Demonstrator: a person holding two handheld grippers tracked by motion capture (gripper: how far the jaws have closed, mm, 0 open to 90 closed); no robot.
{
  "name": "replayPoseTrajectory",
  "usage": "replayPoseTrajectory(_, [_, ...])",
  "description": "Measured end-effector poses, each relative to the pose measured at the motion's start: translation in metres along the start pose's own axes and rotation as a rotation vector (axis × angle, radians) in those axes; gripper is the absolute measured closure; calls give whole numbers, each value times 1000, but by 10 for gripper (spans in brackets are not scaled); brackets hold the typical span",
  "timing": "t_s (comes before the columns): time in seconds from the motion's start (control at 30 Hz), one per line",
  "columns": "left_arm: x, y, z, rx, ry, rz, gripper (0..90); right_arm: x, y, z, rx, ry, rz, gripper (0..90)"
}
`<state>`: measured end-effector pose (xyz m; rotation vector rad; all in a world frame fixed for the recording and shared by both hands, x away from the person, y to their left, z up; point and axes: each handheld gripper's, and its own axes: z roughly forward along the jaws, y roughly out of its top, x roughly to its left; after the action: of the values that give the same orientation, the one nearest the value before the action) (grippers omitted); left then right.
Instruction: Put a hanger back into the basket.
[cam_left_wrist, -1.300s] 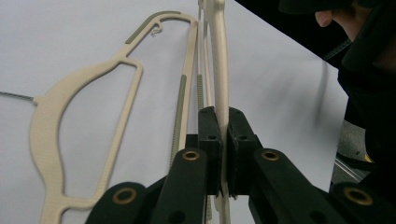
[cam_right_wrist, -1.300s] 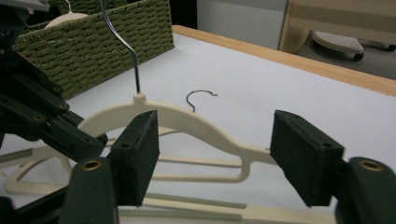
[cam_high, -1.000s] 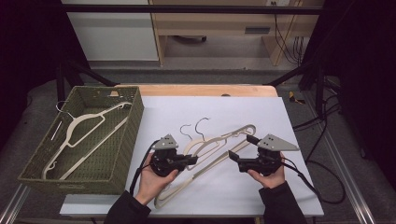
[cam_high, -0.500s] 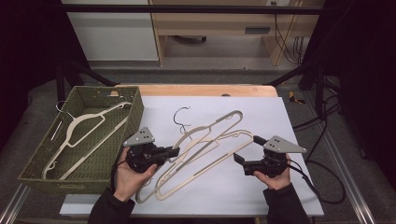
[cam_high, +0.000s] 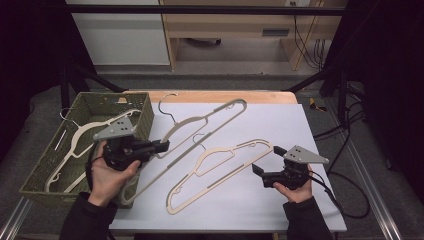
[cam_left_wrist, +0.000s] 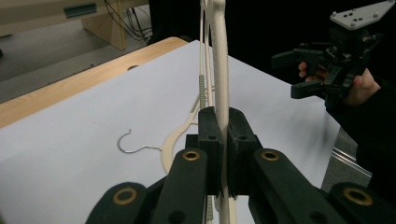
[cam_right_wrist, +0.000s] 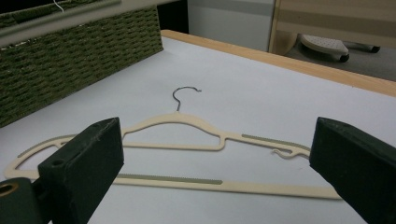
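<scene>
Lab (black frame (cam_high: 200, 9), trailing cables (cam_high: 305, 35))

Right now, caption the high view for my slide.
Left claw lifts one cream hanger beside the green basket; open right claw faces another hanger lying flat.

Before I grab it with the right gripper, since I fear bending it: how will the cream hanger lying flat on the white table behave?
The thin cream plastic hanger probably feels light and flexes slightly. Lying flat on the white table, it may slide when nudged. Its wire hook could snag.
</scene>
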<state>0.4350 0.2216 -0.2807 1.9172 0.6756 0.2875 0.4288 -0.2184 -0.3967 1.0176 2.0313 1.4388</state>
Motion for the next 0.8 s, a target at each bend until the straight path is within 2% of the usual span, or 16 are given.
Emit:
replayPoseTrajectory(0.07, [7, 3, -8, 2, 11, 5, 862, 1, 0, 1, 9, -1, 12, 36])
replayPoseTrajectory(0.23, [20, 11, -27, 11, 40, 17, 862, 1, 0, 1, 7, 0, 7, 34])
replayPoseTrajectory(0.4, [34, 17, -44, -1, 37, 20, 862, 1, 0, 1, 6, 0, 5, 32])
replayPoseTrajectory(0.47, [39, 19, -51, -5, 43, 35, 862, 1, -1, 2, 6, -1, 4, 31])
replayPoseTrajectory(0.57, [47, 19, -60, 1, 62, 49, 862, 1, -1, 2, 10, -1, 4, 30])
replayPoseTrajectory(0.8, [69, 15, -77, -4, 96, 49, 862, 0, -1, 2, 9, -2, 4, 30])
